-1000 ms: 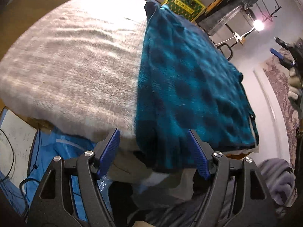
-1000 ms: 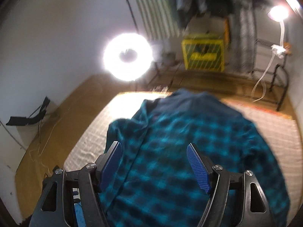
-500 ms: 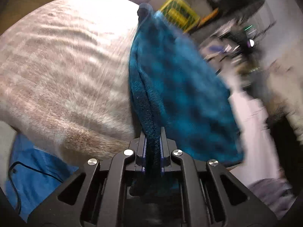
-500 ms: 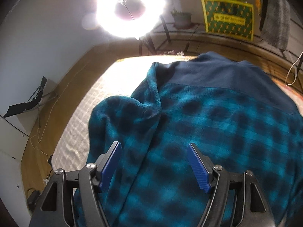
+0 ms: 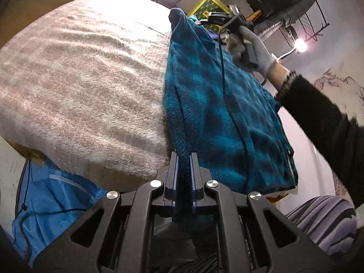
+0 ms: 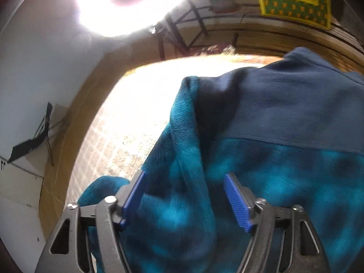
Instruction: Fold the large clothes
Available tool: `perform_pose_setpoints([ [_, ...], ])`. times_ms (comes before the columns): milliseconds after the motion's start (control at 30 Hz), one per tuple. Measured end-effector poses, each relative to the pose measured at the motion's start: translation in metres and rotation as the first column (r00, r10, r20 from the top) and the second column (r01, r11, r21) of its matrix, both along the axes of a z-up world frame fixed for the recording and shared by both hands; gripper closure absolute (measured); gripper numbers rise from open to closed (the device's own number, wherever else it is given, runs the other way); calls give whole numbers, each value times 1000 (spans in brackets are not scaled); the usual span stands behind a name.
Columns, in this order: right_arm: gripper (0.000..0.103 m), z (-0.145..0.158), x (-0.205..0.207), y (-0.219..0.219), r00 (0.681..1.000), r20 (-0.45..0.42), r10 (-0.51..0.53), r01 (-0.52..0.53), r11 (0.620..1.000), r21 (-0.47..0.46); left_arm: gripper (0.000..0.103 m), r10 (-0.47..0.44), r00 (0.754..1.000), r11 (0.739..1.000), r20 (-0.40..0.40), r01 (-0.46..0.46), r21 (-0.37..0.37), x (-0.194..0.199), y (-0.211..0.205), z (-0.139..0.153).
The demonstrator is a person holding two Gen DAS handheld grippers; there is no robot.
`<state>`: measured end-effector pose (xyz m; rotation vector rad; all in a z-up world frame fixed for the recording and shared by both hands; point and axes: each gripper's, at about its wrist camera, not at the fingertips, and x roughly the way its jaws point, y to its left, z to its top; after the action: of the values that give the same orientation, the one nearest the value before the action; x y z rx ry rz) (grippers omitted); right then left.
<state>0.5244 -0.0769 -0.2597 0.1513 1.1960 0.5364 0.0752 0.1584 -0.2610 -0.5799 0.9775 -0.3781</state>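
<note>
The teal checked shirt (image 5: 229, 122) is soft, fuzzy fleece, the beige blanket (image 5: 86, 86) beneath a coarse woolly weave, and the left hand-held gripper (image 5: 183, 182) matt black plastic with shiny metal screws.

Both fisheye views bend straight lines toward dark, vignetted corners. A round ring light (image 6: 132, 2) above and left of the right hand-held gripper (image 6: 185, 199) burns out to pure white, and its glare washes the pale woven blanket (image 6: 136, 104) beyond the jaws to white. The teal-and-navy checked fleece garment (image 6: 284, 170) there is soft with motion blur. The left wrist view is sharper; a small bare lamp (image 5: 299, 43) flares far right of the left hand-held gripper (image 5: 183, 177), and a blurred black sleeve (image 5: 323, 118) crosses that side.
</note>
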Motion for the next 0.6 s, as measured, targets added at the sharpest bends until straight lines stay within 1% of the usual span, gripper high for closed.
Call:
perform_pose_setpoints([
  [33,92,-3,2,2,1000,-18,13,-12,1000,25,96,-4,1000,1000,-2,4,4,1,-1,-1],
  [67,98,-4,4,4,999,-48,19,-14,996,85,96,-8,1000,1000,-4,8,1,3,-1,-4],
  [100,101,2,5,3,999,-43,16,-9,987,163,96,-9,1000,1000,-5,9,-3,3,-1,-5],
  [133,102,10,7,1,1000,-17,12,-8,975,221,96,-11,1000,1000,-5,11,-7,3,-2,-6],
  [167,102,21,9,-3,1000,17,-18,12,962,274,96,-15,1000,1000,-3,15,-2,3,-3,-6],
  [233,102,29,20,-8,996,35,-84,67,941,332,96,-21,1000,1000,4,21,11,3,-5,-6],
  [267,102,27,25,-8,993,32,-113,97,945,313,96,-24,1000,1000,8,24,16,2,-6,-5],
  [300,102,13,31,2,991,32,-134,128,982,138,96,-24,1000,1000,10,24,19,5,-8,-4],
  [333,102,13,31,2,991,32,-134,128,982,138,96,-24,1000,1000,11,24,18,5,-9,-3],
  [367,97,5,31,8,992,35,-118,116,992,46,96,-22,1000,1000,11,22,19,5,-10,-2],
  [400,95,0,30,13,994,41,-98,98,995,-10,96,-21,1000,1000,12,21,18,4,-11,-2],
  [433,83,-3,28,15,995,49,-82,85,995,-61,96,-19,1000,1000,13,19,17,4,-10,-2],
  [467,69,-2,26,14,995,66,-81,87,992,-95,96,-17,1000,1000,13,16,15,3,-10,-1],
  [500,62,2,25,11,993,79,-94,102,989,-111,96,-13,1000,1000,15,13,9,2,-9,-1],
  [533,58,8,23,5,989,84,-119,128,985,-115,96,-8,1000,1000,15,8,-2,1,-7,0],
  [567,58,15,19,0,987,86,-134,142,985,-97,96,2,1000,1000,15,-2,-27,0,-5,3],
  [600,58,26,11,-6,986,90,-138,143,988,-58,96,10,1000,999,16,-10,-45,-2,-1,4],
])
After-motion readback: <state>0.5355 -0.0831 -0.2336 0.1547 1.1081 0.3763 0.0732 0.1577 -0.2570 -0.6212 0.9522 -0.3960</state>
